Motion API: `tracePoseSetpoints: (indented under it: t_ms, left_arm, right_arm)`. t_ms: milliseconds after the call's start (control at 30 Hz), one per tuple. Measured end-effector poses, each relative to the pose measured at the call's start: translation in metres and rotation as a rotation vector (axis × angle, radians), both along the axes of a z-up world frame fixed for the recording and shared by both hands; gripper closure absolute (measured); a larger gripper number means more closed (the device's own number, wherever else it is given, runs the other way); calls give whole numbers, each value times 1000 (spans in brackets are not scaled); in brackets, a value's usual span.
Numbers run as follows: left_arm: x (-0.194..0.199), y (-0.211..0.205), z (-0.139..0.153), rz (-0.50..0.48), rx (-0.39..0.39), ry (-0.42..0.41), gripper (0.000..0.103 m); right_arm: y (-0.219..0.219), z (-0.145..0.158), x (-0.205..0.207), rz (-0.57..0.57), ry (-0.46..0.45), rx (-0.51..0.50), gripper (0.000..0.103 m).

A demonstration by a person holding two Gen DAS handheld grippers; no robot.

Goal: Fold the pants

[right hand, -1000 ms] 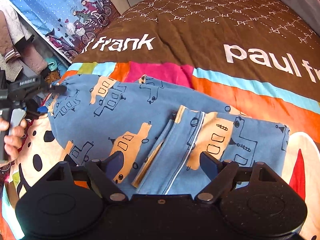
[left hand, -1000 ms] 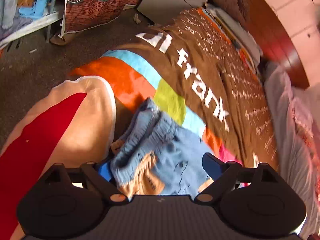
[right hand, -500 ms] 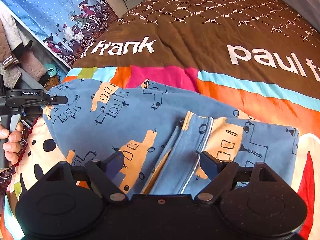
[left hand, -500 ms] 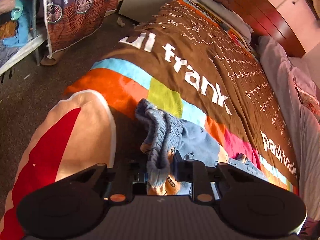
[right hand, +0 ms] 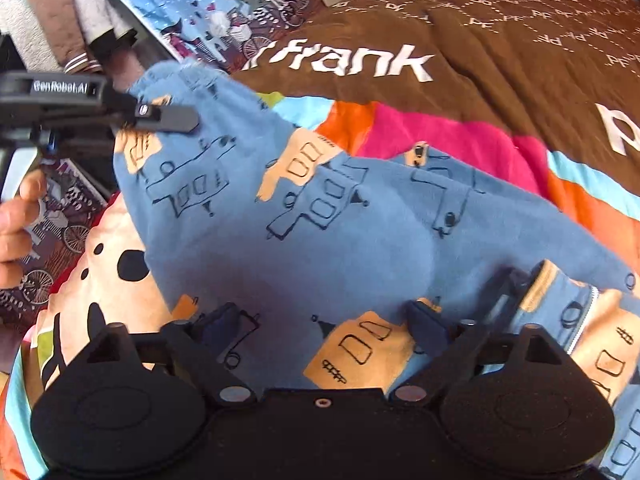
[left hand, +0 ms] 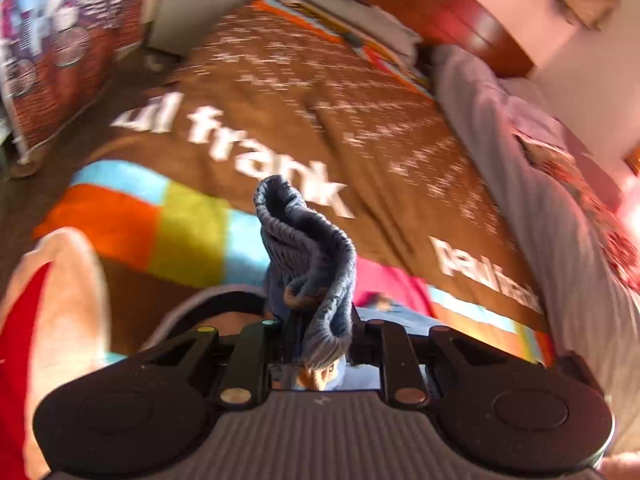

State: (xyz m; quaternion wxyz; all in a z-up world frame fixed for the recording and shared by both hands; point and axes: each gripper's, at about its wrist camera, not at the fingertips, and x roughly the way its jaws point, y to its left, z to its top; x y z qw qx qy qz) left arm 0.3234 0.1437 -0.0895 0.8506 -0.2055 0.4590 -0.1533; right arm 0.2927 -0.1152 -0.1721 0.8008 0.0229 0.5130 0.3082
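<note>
Small blue pants [right hand: 340, 220] with tan vehicle prints lie on the bedspread. My left gripper [left hand: 316, 332] is shut on the ribbed waistband [left hand: 308, 248], which stands up bunched between the fingers, lifted off the bed. In the right wrist view the left gripper [right hand: 160, 114] holds that waistband end raised at the upper left. My right gripper [right hand: 332, 324] is open, its fingers [right hand: 426, 326] spread over the pants' near part beside the folded legs [right hand: 580, 320].
The colourful "paul frank" bedspread [left hand: 360, 120] covers the bed. A wooden headboard [left hand: 460, 12] and grey bedding [left hand: 540, 200] are far right. A bicycle-print curtain [right hand: 248, 12] and the floor lie left of the bed.
My left gripper closed on the waistband and lifted it up off the bed. My right gripper moved forward over the pants and stayed open.
</note>
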Motion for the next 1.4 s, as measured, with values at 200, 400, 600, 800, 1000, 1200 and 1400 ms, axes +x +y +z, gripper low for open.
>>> tracePoseSetpoints:
  t_ms: [200, 400, 600, 800, 1000, 1200, 1400]
  left_arm:
    - [-2, -42, 10, -91, -34, -19, 83]
    - [-7, -76, 14, -154, -57, -17, 83]
    - [-12, -110, 16, -200, -84, -12, 83]
    - [-16, -146, 16, -241, -108, -3, 83]
    - [-23, -181, 17, -292, -108, -3, 83]
    - [-30, -204, 11, -306, -106, 9, 83]
    - [-36, -234, 0, -339, -70, 19, 83]
  right_arm:
    - [-7, 2, 0, -12, -6, 27, 9]
    - [-23, 15, -7, -28, -61, 46, 14]
    - [-58, 26, -25, -58, -87, 55, 14]
    - [-70, 20, -32, -20, -65, 81, 14]
    - [-105, 34, -52, -78, -70, 94, 14]
    - [-142, 37, -74, -77, -76, 54, 14]
    - [-176, 40, -88, -109, -77, 18, 14]
